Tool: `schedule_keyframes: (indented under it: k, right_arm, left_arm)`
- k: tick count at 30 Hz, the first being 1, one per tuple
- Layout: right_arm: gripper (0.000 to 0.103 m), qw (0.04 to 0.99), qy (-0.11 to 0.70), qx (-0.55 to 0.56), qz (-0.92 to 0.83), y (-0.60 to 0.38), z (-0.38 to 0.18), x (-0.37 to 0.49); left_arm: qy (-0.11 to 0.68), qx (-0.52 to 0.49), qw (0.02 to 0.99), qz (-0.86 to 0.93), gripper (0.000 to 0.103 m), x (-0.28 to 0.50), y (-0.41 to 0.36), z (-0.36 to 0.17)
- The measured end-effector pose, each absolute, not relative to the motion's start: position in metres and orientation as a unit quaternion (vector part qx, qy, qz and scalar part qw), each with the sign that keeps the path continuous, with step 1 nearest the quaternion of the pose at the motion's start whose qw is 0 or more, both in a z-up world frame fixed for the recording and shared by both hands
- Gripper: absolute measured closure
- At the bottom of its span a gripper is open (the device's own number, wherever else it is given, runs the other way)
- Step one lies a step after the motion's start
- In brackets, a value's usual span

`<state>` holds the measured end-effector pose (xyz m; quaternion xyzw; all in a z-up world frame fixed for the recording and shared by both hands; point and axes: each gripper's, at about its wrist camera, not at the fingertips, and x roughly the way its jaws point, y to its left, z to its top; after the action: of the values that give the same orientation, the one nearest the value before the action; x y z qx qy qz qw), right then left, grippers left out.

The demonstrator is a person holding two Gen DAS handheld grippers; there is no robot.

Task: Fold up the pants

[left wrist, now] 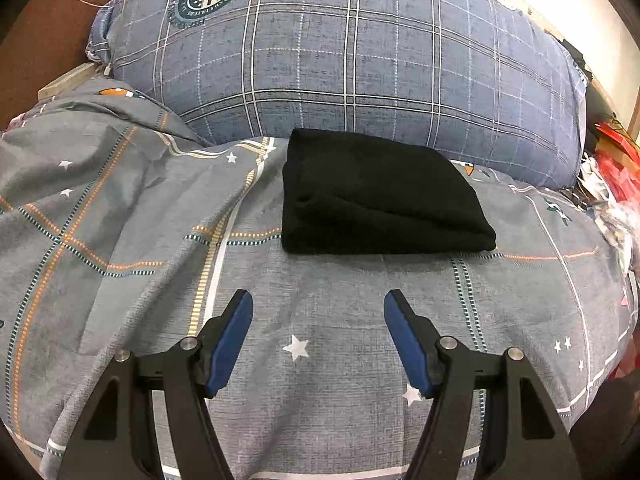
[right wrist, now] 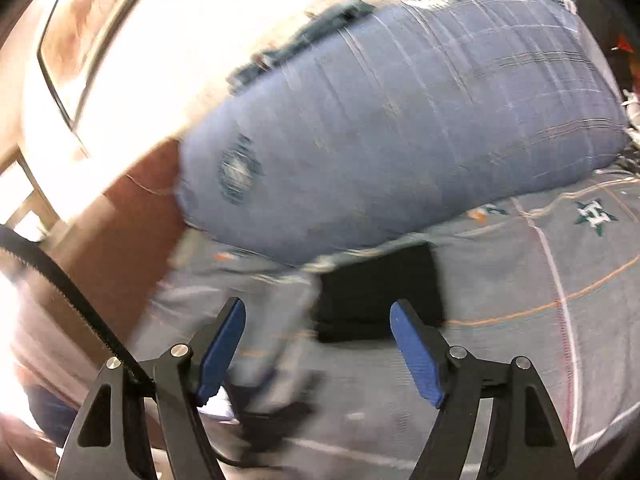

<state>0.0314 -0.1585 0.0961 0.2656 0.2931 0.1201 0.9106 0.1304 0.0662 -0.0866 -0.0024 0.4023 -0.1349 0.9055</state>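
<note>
Gaping wide and empty, left tongs [left wrist: 318,300] and right tongs [right wrist: 318,310], short of folded black pants [left wrist: 380,196].

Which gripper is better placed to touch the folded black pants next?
Probably the left gripper: open, steady, aimed at the pants just ahead. The right gripper is open too, but its view is blurred.

This is a bedroom in a home. A bed [left wrist: 320,360] is spread with a grey plaid cover printed with stars, and a large blue checked pillow [left wrist: 360,60] lies along its far side. Red and white clutter [left wrist: 612,168] is heaped at the right edge.
</note>
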Motion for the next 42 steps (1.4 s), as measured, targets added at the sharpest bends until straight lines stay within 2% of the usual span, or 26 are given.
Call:
schedule_keyframes:
  k: [4,7,12,17,21,24,27,32,35,38,42]
  right_arm:
    - [0.02,0.934,0.222,0.209,0.186,-0.12,0.205,-0.013]
    - [0.016,0.95,0.169,0.151,0.216,-0.089,0.254,-0.046]
    - [0.016,0.955,0.148,0.117,0.228,-0.065,0.273,-0.054]
    - [0.016,0.945,0.175,0.157,0.228,-0.074,0.279,-0.035]
    - [0.016,0.948,0.154,0.156,0.229,-0.085,0.274,-0.043]
    - [0.01,0.945,0.172,0.159,0.228,-0.1,0.247,-0.038]
    - [0.008,0.942,0.208,0.177,0.193,-0.128,0.202,-0.005]
    - [0.008,0.916,0.316,0.213,0.127,-0.175,0.082,0.088]
    - [0.015,0.896,0.368,0.229,0.096,-0.194,0.009,0.142]
    - [0.028,0.863,0.422,0.264,0.088,-0.208,-0.055,0.187]
    - [0.029,0.842,0.454,0.279,0.078,-0.213,-0.104,0.229]
  left_arm:
    - [0.413,0.001,0.901,-0.131,0.036,0.135,0.063,-0.093]
    - [0.422,0.002,0.897,-0.13,0.036,0.139,0.059,-0.099]
    - [0.421,0.012,0.897,-0.132,0.036,0.137,0.054,-0.101]
    - [0.424,0.014,0.896,-0.132,0.036,0.136,0.054,-0.104]
    - [0.425,0.01,0.896,-0.129,0.036,0.143,0.058,-0.102]
    - [0.427,-0.019,0.896,-0.118,0.036,0.16,0.075,-0.093]
    - [0.437,-0.1,0.886,-0.122,0.036,0.188,0.101,-0.08]
    - [0.451,-0.161,0.866,-0.142,0.034,0.244,0.112,-0.077]
    - [0.48,-0.199,0.837,-0.17,0.034,0.272,0.111,-0.097]
    - [0.503,-0.226,0.812,-0.192,0.034,0.286,0.11,-0.121]
    - [0.519,-0.252,0.787,-0.217,0.031,0.294,0.105,-0.143]
